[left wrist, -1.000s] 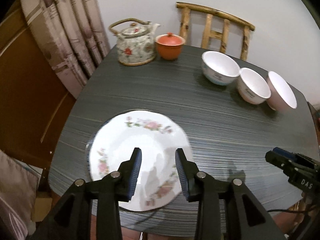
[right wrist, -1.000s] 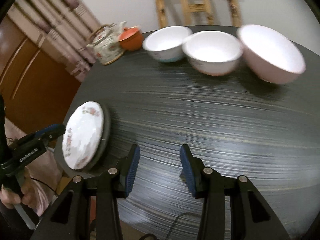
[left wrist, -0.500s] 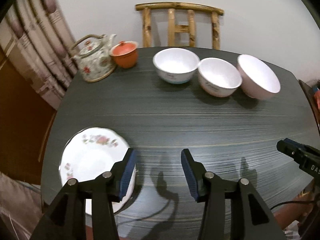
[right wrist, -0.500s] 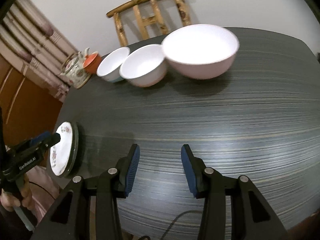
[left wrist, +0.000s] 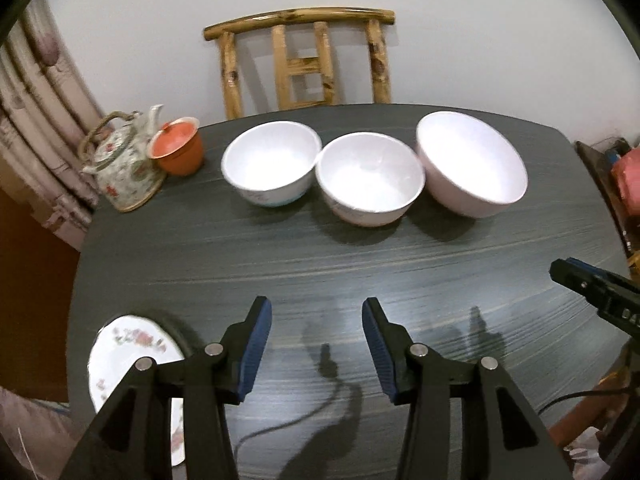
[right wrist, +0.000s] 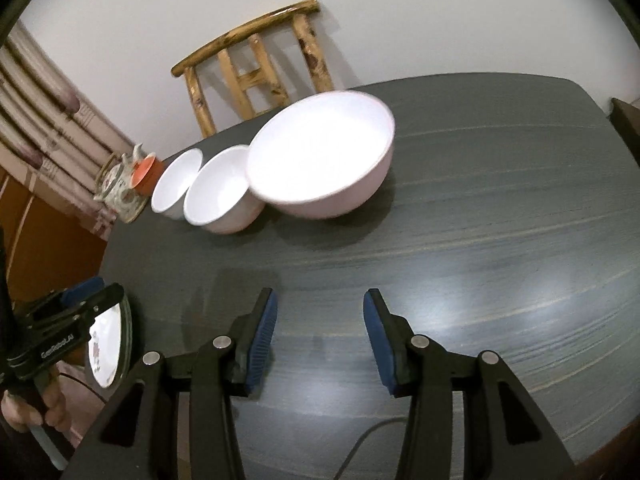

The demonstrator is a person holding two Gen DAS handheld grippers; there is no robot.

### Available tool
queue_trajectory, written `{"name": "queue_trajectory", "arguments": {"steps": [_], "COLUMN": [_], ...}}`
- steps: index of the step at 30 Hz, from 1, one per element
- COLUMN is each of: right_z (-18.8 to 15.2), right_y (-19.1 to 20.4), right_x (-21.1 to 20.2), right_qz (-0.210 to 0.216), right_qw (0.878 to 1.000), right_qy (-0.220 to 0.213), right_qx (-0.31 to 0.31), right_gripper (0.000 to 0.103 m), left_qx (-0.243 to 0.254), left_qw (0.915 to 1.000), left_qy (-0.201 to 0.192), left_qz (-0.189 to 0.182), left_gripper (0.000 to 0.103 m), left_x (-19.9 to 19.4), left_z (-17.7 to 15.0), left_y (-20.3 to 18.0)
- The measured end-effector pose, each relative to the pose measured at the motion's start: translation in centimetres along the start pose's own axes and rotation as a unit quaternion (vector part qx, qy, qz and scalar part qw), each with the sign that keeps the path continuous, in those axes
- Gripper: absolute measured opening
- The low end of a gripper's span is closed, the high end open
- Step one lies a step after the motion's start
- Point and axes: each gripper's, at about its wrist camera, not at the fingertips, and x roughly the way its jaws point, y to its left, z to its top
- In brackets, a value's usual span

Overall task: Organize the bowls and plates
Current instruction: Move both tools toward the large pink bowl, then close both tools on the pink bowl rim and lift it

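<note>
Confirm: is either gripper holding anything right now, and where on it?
Nothing held. The left gripper and right gripper are both open over bare table. The floral plate lies apart on the table.

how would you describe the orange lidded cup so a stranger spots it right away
Start at the wooden chair behind the dark table and look to the table's far left corner. The orange lidded cup stands between the floral teapot and three white bowls, the only orange piece.
</note>
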Motion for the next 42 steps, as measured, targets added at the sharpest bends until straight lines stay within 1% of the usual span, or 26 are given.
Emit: {"name": "queue_trajectory", "arguments": {"steps": [6,10,12,17,19,21,22,23,26,31,36,39,41,42], "right_z": [2.7,5.0,6.1,8.6,9.4,10.1,10.5,10.8,11.3,11.7,11.9,12.0,12.1,12.1], "right_y": [-1.3,-1.8,-2.2,-3.4,-4.0,-4.6,-4.8,-4.9,-5.4,-5.6,-5.6,-6.0,-6.1,-6.1], "right_x": [-0.4,-0.2,0.2,1.6,2.3,2.9,3.4,3.7,5.0,6.4,7.3,7.5,7.8,7.9], "right_qz": [-0.010,-0.018,-0.026,-0.054,-0.059,-0.059,-0.070,-0.074,-0.069,-0.070,-0.075,-0.077,-0.076,-0.078], "right_qw": [1.000,1.000,0.999,0.998,0.998,0.997,0.996,0.996,0.996,0.995,0.995,0.995,0.994,0.994], "right_qy": [-0.014,-0.020,-0.015,0.005,0.015,0.023,0.028,0.031,0.047,0.055,0.059,0.059,0.062,0.062], "right_qx": [0.008,0.012,0.012,0.024,0.033,0.039,0.036,0.036,0.043,0.043,0.033,0.036,0.038,0.036], "right_gripper": [0.043,0.043,0.043,0.043,0.043,0.043,0.043,0.043,0.043,0.043,0.042,0.041,0.037,0.037], "left_qx": [-0.010,-0.023,-0.027,-0.033,-0.022,-0.014,-0.011,-0.009,-0.011,-0.006,0.007,0.009,0.006,0.008], "left_qw": [0.9989,0.9972,0.9967,0.9939,0.9929,0.9927,0.9930,0.9927,0.9909,0.9898,0.9881,0.9880,0.9875,0.9870], "left_qy": [0.002,0.002,0.003,0.023,0.033,0.039,0.045,0.050,0.067,0.073,0.076,0.078,0.082,0.083], "left_qz": [-0.045,-0.071,-0.077,-0.103,-0.112,-0.113,-0.109,-0.110,-0.116,-0.123,-0.134,-0.133,-0.134,-0.138], "left_gripper": [0.048,0.048,0.048,0.048,0.048,0.048,0.048,0.048,0.048,0.048,0.048,0.048,0.048,0.048], "left_x": [0.5,1.2,1.7,3.7,4.7,5.7,6.3,6.8,8.5,10.6,11.9,12.6,13.1,13.2], "left_z": [3.4,6.4,8.1,12.0,13.5,14.6,15.1,15.5,16.7,18.0,18.5,18.6,18.7,18.7], "left_y": [-0.6,-0.9,-1.3,-2.5,-3.1,-3.5,-3.8,-4.0,-4.8,-6.1,-7.4,-7.8,-7.9,-8.0]}}
